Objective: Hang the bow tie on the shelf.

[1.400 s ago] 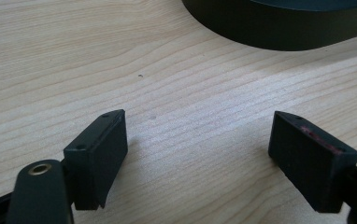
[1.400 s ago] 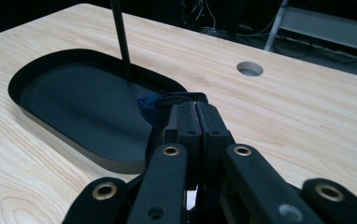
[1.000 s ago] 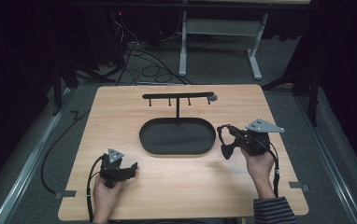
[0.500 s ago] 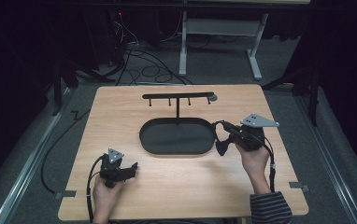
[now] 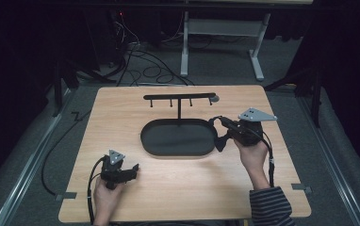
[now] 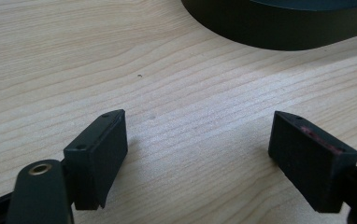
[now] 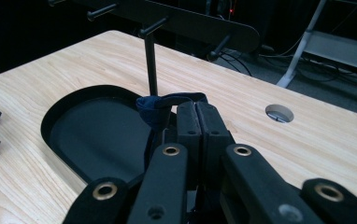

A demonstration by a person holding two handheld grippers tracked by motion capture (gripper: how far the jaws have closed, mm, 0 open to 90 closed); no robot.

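Observation:
A black stand rises from an oval tray [image 5: 146, 141] mid-table, its post carrying a crossbar [image 5: 180, 96] with several small pegs. My right gripper [image 5: 215, 120] hovers at the tray's right end, pointing left, shut on a dark blue strap [image 5: 221, 140] that hangs down from the jaws. In the right gripper view the strap [image 7: 160, 109] loops out left of the closed tips [image 7: 196, 109], in front of the post and the crossbar [image 7: 190, 23]. My left gripper [image 5: 134, 167] rests near the front left of the table; in the left gripper view [image 6: 198, 126] it stands open over bare wood.
The wooden table has a round grommet hole [image 5: 215, 99] just right of the crossbar's end. Beyond the far edge lie cables on the floor [image 5: 140, 61] and a white desk frame [image 5: 225, 28]. Dark drapes close in both sides.
My right gripper has moved left and slightly up, carrying the strap from beside the tray to its right end. The left gripper has kept still.

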